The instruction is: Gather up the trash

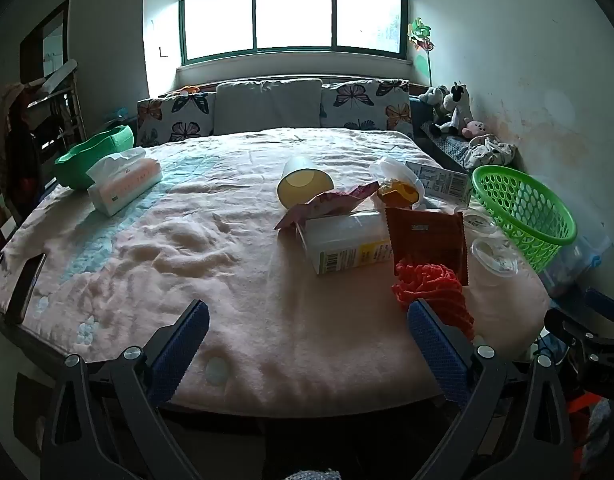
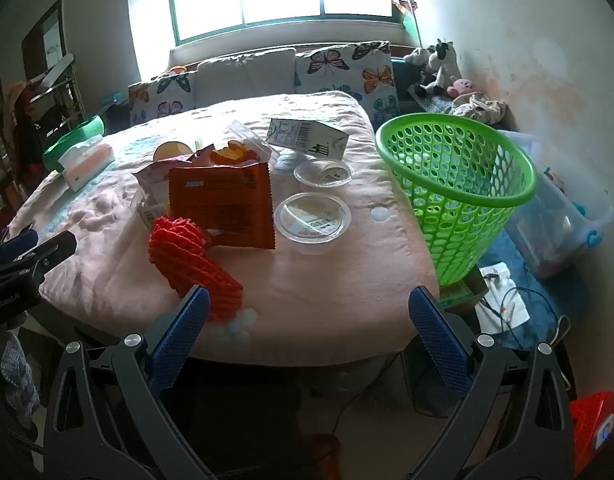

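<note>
Trash lies on a pink blanket: a red foam net [image 2: 191, 258], a red-brown snack wrapper [image 2: 223, 204], two clear plastic cups [image 2: 312, 218] [image 2: 324, 172], a milk carton [image 2: 307, 136], a white carton [image 1: 345, 242], a yellow cup [image 1: 303, 186] on its side and a pink wrapper [image 1: 323, 204]. A green perforated basket [image 2: 457, 184] stands at the blanket's right edge, tilted. My left gripper [image 1: 307, 344] is open at the near edge, nothing between its fingers. My right gripper [image 2: 309, 330] is open too, its left finger just in front of the red net [image 1: 431, 290].
A tissue pack [image 1: 125, 184] and a green fabric bin [image 1: 95, 154] sit at the far left. A phone [image 1: 27, 284] lies at the left edge. Butterfly cushions [image 1: 359, 106] line the back. A clear storage box [image 2: 559, 220] and cables lie on the floor right.
</note>
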Demonstrator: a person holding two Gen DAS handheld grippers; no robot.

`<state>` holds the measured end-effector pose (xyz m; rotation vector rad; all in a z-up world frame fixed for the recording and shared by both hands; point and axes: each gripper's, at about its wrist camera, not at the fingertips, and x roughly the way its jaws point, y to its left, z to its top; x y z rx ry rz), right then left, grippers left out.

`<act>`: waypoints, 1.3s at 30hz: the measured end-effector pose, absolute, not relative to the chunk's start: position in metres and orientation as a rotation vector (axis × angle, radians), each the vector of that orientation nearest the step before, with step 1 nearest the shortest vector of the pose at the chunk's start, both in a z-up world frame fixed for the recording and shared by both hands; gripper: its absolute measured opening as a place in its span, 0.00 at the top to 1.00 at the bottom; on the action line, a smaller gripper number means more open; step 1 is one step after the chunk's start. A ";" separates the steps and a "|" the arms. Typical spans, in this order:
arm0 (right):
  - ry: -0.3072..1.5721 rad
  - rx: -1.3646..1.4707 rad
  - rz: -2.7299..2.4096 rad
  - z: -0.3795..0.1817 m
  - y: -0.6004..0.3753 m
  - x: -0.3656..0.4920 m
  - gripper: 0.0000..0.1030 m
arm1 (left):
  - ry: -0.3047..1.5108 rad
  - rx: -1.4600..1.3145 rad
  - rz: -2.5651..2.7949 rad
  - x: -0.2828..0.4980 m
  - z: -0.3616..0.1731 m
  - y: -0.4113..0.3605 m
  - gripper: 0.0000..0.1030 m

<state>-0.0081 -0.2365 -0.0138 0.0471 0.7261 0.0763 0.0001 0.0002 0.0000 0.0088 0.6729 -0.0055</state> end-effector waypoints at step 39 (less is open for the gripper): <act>0.719 0.052 0.082 -0.012 -0.236 -0.009 0.04 | 0.664 0.002 -0.013 -0.003 0.007 -0.004 0.07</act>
